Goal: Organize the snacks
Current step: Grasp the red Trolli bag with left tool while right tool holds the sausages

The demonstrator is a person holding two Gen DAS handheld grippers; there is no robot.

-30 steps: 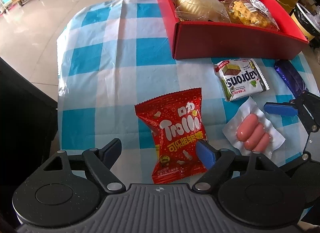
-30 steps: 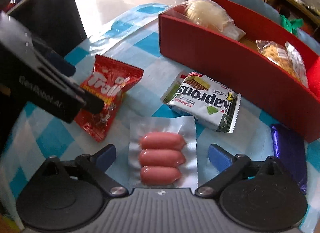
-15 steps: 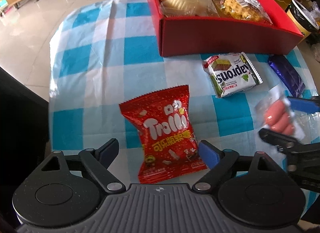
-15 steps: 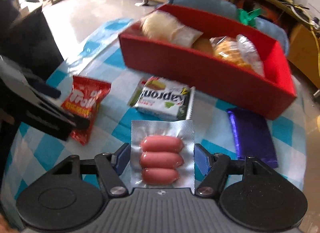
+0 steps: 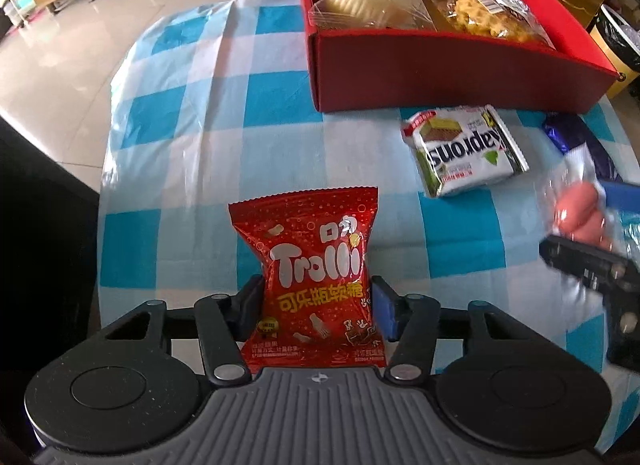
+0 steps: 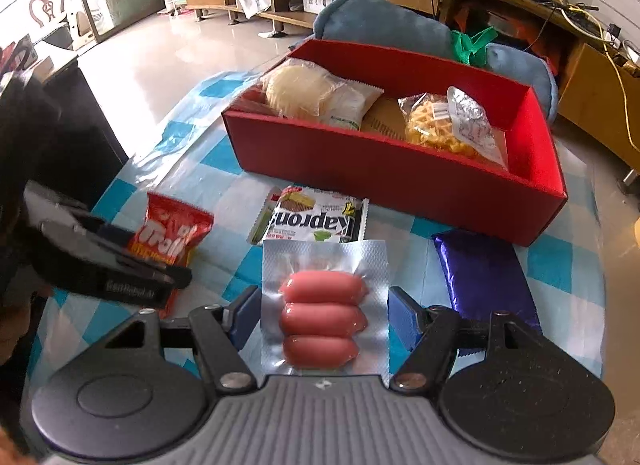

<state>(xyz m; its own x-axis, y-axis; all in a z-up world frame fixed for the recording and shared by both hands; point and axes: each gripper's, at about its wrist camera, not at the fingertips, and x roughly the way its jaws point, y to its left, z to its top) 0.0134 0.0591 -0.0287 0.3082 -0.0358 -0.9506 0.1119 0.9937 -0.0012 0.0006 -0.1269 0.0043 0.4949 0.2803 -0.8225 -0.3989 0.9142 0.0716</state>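
Since half second ago: left gripper (image 5: 316,307) squeezed shut onto red Trolli bag (image 5: 316,285), wide apart before. Bag low over checked cloth (image 5: 192,113), lifted or not: cannot tell.

Right gripper (image 6: 322,315) clamped on sausage pack (image 6: 324,309), raised higher above cloth now.

Means both snacks caught. Next likely: carry both into red box (image 6: 400,173). Wafer pack (image 6: 316,219) and purple bag (image 6: 480,273) left lying beside box.

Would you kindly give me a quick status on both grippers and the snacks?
Left gripper shut on Trolli bag. Right gripper shut on sausage pack, lifted. Red box ahead; wafer pack lies between.
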